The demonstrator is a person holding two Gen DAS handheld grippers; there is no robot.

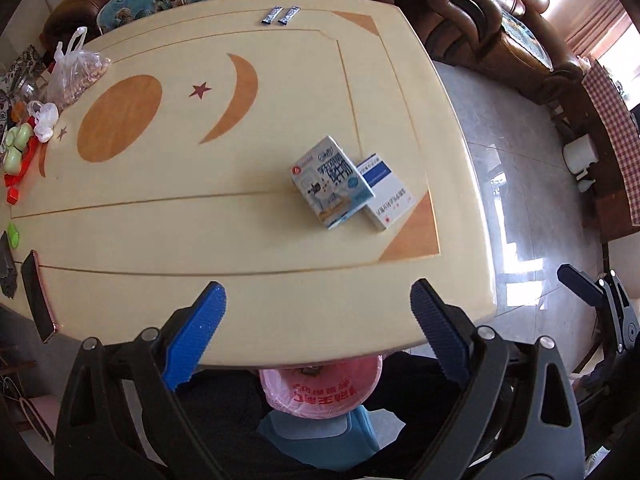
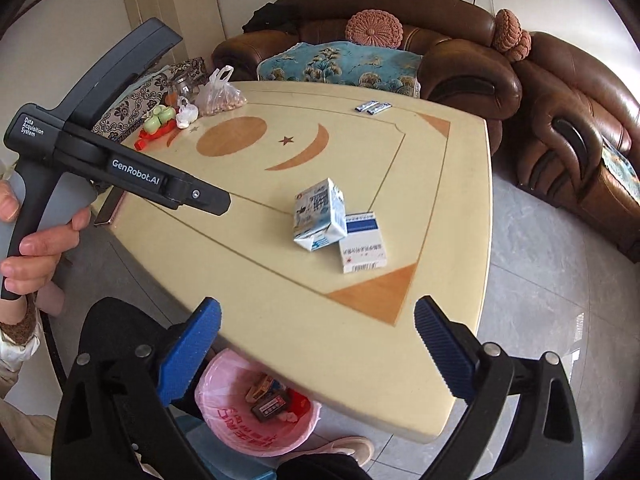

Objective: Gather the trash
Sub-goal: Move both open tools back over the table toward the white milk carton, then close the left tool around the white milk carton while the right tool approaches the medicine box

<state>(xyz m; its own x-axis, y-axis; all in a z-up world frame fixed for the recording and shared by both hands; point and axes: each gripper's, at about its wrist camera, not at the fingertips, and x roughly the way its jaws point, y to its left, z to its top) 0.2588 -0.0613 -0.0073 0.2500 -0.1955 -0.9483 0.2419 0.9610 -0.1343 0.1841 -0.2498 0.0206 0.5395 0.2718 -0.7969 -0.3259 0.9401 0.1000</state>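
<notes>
A white and blue milk carton lies on the cream table, leaning on a white and blue medicine box. Both also show in the right wrist view, carton and box. Two small blue sachets lie at the table's far edge. A bin lined with a pink bag stands below the table's near edge and holds some packets. My left gripper is open and empty above the near edge. My right gripper is open and empty, near the table's corner.
A bag of nuts, a small white bag, green and red items and a phone sit along the table's left side. A brown leather sofa wraps the far side. The left gripper's body crosses the right view.
</notes>
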